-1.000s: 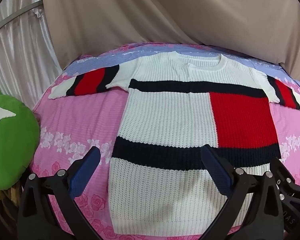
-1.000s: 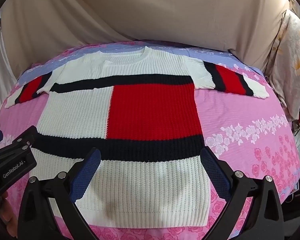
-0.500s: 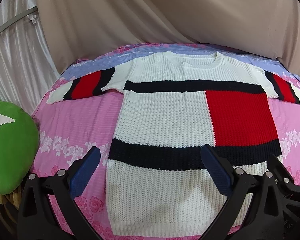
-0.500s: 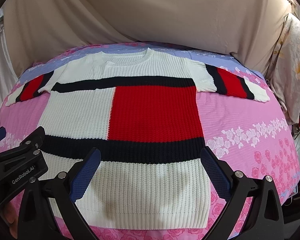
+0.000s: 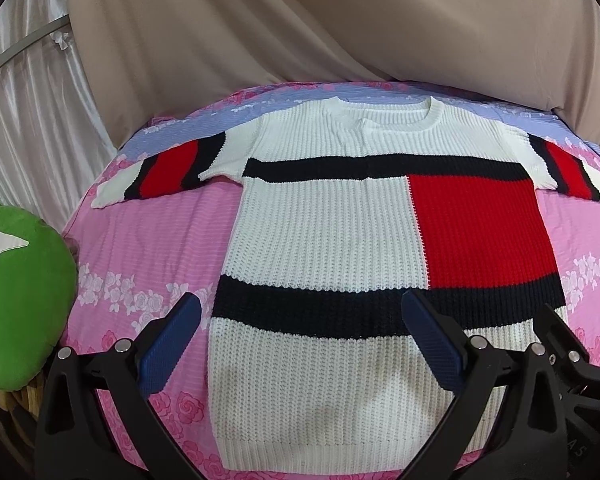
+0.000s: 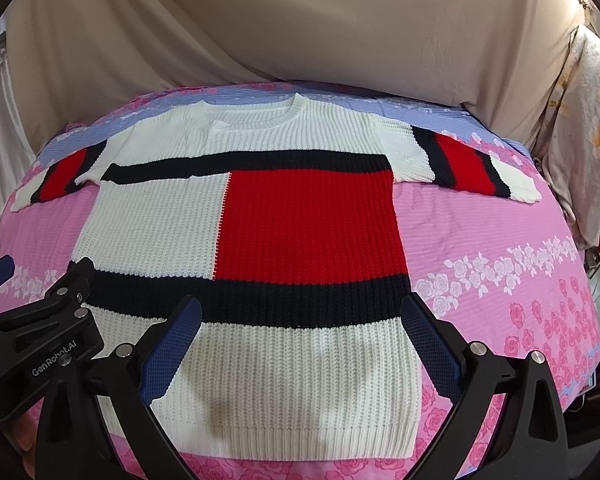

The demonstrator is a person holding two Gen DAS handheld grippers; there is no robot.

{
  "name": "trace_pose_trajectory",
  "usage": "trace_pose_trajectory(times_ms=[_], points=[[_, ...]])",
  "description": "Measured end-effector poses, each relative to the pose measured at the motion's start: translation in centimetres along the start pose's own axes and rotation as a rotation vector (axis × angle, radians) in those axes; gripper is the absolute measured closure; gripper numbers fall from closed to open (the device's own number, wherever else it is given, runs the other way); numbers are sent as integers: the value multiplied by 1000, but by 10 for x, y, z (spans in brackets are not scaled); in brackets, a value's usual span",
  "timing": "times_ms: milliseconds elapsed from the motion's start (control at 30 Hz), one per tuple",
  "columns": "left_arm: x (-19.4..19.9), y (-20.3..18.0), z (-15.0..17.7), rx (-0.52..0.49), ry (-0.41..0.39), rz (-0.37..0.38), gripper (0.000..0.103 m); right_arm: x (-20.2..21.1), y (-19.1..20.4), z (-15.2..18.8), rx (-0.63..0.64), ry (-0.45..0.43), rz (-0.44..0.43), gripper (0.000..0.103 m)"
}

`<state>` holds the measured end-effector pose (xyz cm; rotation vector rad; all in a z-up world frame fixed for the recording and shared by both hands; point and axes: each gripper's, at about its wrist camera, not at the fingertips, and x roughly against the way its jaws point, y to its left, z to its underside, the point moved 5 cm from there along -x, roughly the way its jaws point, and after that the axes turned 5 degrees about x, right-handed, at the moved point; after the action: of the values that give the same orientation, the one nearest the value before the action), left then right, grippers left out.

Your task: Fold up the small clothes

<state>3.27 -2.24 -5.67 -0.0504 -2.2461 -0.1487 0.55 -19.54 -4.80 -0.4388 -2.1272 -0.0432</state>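
Flat on the bed (image 5: 148,248) lies a knitted sweater (image 5: 324,240), spread front up with its round neck toward the far edge and its ribbed hem at the near edge; it is white with two dark horizontal bands, a red block on the chest and red-and-dark stripes on each short sleeve, and both sleeves stretch out sideways toward the bed's left and right edges. Under it the bedsheet (image 6: 500,240) is pink with rows of white and pink roses, turning to blue stripes along the far edge. Above the near edge the left gripper (image 5: 300,328) hangs with its blue-padded fingers (image 5: 168,344) wide apart, empty, straddling the sweater's left hem side. Beside it the right gripper (image 6: 300,328) hovers likewise, its fingers spread wide and holding nothing, framing the lower right part of the garment; whether either touches the knit cannot be told. A green cushion (image 5: 20,304) sits off the bed's left edge, a beige drape (image 6: 300,32) hangs behind the far edge, and a pale flowered cloth (image 6: 584,128) hangs past the right edge
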Motion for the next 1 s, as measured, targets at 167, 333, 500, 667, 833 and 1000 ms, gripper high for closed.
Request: trace_pose_trajectory(times_ms=[167, 333, 500, 667, 833, 1000], points=[[0, -2, 1, -1, 5, -1, 5, -1, -2, 1, -2, 6, -2, 5], [0, -2, 1, -1, 5, -1, 5, -1, -3, 2, -4, 9, -4, 5], [-1, -3, 0, 0, 5, -1, 6, -1, -4, 3, -4, 8, -3, 5], [0, -4, 2, -1, 5, -2, 6, -1, -4, 3, -5, 9, -5, 5], [0, -4, 3, -1, 6, -2, 6, -1, -4, 3, -4, 10, -5, 5], [0, -5, 4, 0, 5, -2, 6, -2, -4, 2, -4, 9, -5, 5]])
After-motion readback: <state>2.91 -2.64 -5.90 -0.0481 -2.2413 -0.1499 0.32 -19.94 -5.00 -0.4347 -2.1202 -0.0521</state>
